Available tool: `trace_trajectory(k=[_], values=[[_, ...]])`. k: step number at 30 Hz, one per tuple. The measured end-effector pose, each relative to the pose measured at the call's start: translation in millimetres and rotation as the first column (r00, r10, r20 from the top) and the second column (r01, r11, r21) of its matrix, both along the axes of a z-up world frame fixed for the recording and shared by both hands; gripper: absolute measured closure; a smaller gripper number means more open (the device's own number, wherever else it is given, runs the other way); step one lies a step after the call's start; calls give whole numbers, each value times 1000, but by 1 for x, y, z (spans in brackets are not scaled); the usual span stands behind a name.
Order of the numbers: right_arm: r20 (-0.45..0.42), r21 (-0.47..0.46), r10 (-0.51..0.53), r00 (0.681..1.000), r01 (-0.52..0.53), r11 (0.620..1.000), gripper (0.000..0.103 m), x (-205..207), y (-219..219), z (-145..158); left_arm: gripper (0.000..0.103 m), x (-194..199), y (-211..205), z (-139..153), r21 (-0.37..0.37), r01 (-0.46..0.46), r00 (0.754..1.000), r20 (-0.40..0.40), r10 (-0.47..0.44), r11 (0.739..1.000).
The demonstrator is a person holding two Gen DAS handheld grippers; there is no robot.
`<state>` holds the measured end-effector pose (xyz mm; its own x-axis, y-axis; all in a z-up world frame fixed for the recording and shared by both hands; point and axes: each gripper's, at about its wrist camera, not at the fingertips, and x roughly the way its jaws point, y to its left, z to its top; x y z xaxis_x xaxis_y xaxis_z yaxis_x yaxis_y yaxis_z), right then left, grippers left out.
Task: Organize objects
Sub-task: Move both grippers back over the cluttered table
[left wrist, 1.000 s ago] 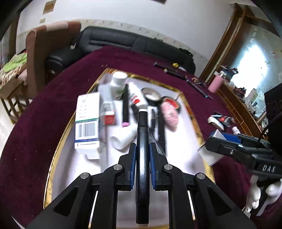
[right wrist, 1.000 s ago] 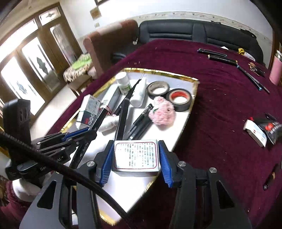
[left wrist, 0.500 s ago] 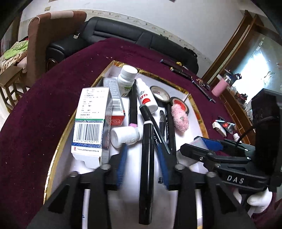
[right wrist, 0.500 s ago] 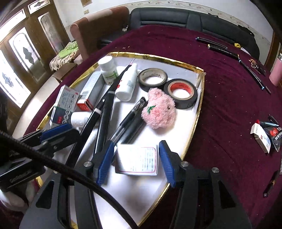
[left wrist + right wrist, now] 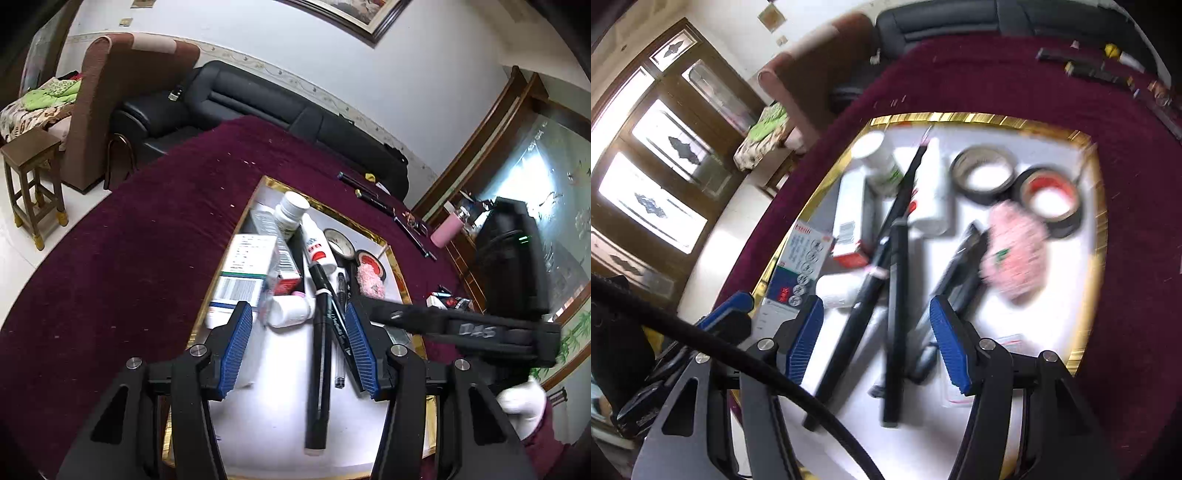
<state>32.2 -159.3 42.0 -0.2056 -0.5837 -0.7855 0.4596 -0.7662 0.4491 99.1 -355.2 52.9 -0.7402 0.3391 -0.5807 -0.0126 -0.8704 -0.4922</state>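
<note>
Maroon tablecloth [image 5: 122, 258], gold-rimmed white tray [image 5: 280, 435] crowded. Right gripper body reads "DAS". Box print unreadable. Left gripper [image 5: 297, 349] jaws wide, empty, black marker [image 5: 319, 365] lying loose between. Right gripper [image 5: 877, 345] wide, empty, over pens [image 5: 895, 321]. Bare tray only at the near edge.

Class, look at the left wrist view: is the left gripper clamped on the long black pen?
No. The left gripper is open, and the long black pen lies loose on the tray.

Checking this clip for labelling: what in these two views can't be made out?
- Right wrist view: motion blur smears the pink plush toy and tape rolls; box print unreadable.
- Right wrist view: right gripper fingers hide most of the white card.
- Left wrist view: right gripper covers the tray's right side.
</note>
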Motion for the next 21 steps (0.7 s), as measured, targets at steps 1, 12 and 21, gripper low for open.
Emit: trace_trajectory(k=[1, 12, 21], values=[[34, -18, 22, 999, -21, 1000, 41, 1, -4, -4, 56, 1, -3, 0, 1, -3, 1000, -1, 3, 1000], [-84, -142, -53, 995, 40, 989, 41, 16, 81, 45, 56, 6, 9, 16, -17, 30, 999, -35, -31, 999], [-421, -364, -574, 702, 449, 816, 0, 74, 284, 110, 48, -20, 132, 51, -82, 306, 949, -51, -310, 949]])
